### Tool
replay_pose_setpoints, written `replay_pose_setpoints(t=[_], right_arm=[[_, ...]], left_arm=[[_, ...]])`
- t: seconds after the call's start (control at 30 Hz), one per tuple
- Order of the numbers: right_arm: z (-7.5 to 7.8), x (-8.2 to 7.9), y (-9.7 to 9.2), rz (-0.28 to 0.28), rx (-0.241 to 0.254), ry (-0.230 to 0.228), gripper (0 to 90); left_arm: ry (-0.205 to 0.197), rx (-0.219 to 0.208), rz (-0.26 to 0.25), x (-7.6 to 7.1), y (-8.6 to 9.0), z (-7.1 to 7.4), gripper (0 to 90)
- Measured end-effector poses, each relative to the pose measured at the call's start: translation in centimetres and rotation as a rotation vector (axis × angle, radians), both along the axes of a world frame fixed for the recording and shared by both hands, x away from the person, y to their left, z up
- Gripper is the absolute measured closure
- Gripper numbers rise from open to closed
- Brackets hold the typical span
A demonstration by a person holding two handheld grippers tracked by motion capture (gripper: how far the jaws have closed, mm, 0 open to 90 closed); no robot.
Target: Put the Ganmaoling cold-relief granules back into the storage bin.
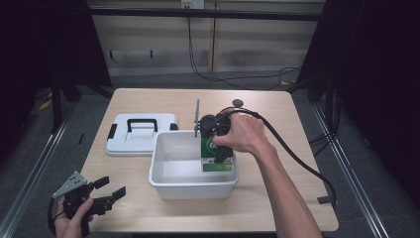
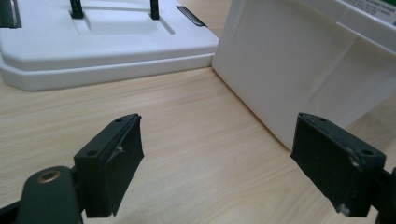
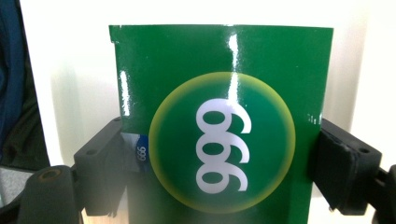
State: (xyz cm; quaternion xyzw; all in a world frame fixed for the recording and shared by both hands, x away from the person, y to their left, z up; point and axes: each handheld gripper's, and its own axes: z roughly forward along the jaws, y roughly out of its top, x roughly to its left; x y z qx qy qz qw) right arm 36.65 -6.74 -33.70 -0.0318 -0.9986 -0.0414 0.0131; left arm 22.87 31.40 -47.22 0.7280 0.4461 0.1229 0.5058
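Green box (image 1: 216, 157) stands upright at the bin's (image 1: 163, 183) 3 o'clock wall, our right hand-held gripper (image 1: 220, 159) clamped on its 2 sides from above. Our left hand-held gripper (image 1: 110, 188) idles agape at 8 o'clock on the table (image 1: 277, 198).

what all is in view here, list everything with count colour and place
box: 1, green with a white 999, inside the tub at its right end, held between the right jaws
tub: 1, white, table centre
lid: 1, white with black handle, flat on the table left of the tub
table: 1, light wood
left hand-held gripper: 1, black, open, near left corner
right hand-held gripper: 1, black, in the tub
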Motion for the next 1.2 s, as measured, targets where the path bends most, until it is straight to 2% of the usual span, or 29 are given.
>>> replay_pose_setpoints(t=[0.4,0.47,0.57,1.0,1.1,1.13,1.2], right_arm=[[-2.3,-0.2,-0.6,0.010,0.021,-0.004,15.8],[-2.7,-0.2,-0.7,-0.004,0.022,0.007,15.7],[-3.3,0.0,-0.8,-0.007,0.032,-0.001,15.6],[-5.4,0.0,-0.5,0.005,0.005,-0.007,15.4],[-5.5,-0.3,-0.3,0.016,-0.014,-0.017,15.2],[-5.6,-0.2,-0.3,0.017,-0.008,-0.015,15.2],[-5.8,-0.2,-0.2,0.007,-0.028,-0.008,15.2]], left_arm=[[-0.002,-0.003,0.007,-0.1,0.1,0.0,16.1],[-0.001,-0.003,0.008,-0.1,0.1,0.0,16.1],[-0.005,0.003,0.004,-0.1,0.1,0.0,16.1],[-0.005,-0.002,0.004,-0.1,0.0,0.0,16.1],[-0.005,-0.001,0.003,-0.1,0.0,0.0,16.1],[-0.004,-0.002,0.004,0.0,0.1,0.0,16.1],[-0.004,-0.003,0.004,-0.1,0.1,0.0,16.1]])
